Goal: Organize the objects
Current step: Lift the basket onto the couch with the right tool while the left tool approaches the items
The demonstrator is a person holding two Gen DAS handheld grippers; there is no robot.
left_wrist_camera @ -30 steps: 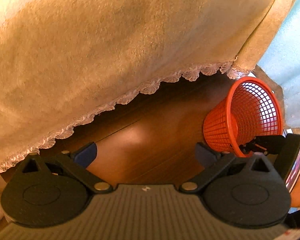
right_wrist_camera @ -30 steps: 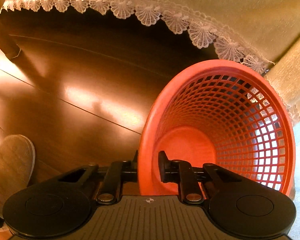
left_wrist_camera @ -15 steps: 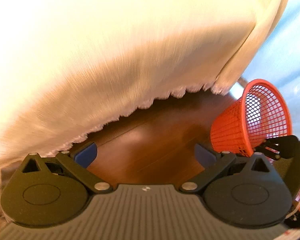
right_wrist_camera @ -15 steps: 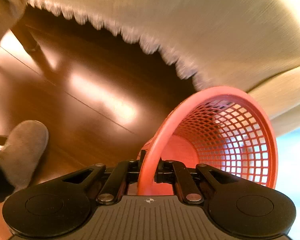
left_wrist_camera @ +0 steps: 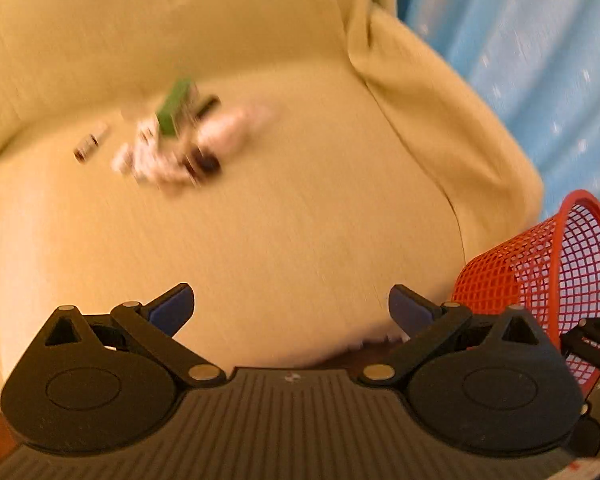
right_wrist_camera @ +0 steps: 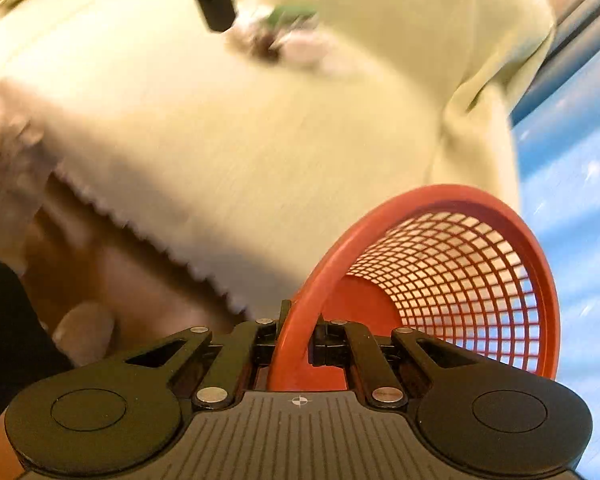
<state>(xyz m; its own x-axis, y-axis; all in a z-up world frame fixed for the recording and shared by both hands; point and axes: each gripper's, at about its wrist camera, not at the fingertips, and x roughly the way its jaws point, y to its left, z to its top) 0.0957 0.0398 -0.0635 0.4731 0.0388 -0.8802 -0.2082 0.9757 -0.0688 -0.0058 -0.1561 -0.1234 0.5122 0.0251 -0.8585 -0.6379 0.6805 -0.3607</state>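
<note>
Basket held by its rim, clutter waiting on the sofa

The right gripper (right_wrist_camera: 298, 334) has its fingers clamped on the thick rim of the orange basket (right_wrist_camera: 440, 280), which hangs tilted in the air beside the cream-covered sofa (left_wrist_camera: 300, 240). The left gripper (left_wrist_camera: 290, 304) has its fingers wide with nothing between them. I judge the basket light and springy: thin plastic mesh flexes and could swing on a one-sided pinch, so the solid rim is the sound place to hold. A blurred pile (left_wrist_camera: 180, 140) of small items lies on the seat, a green piece among them; what the rest are cannot be told.
</note>
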